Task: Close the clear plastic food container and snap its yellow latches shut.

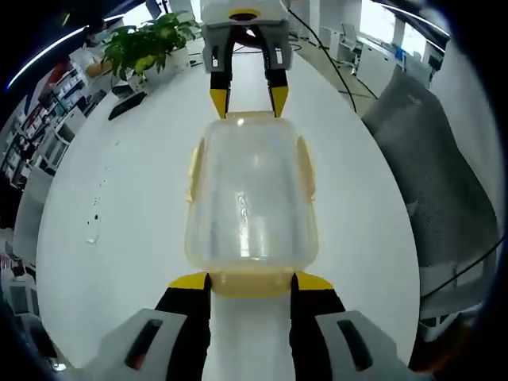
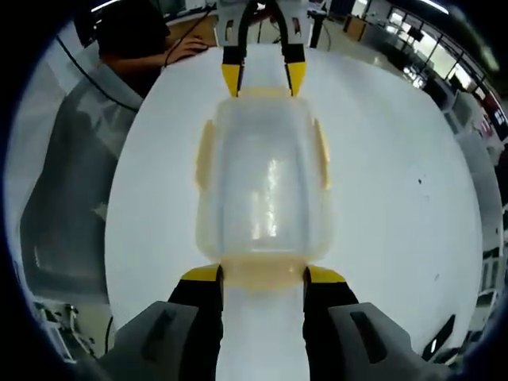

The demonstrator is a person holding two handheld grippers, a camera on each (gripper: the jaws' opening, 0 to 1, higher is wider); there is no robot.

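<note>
Your clear food container [image 1: 252, 206] sits mid-worktop [image 1: 119, 238], long axis running straight between both hand-held grippers. Left hand-held gripper [image 1: 251, 279] and right hand-held gripper [image 2: 262, 274] are spread, each straddling an end latch.

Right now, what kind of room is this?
Probably an open office. The container sits on a big white table, with a potted plant at its far end, a grey office chair beside it, and rows of desks by bright windows behind.
</note>
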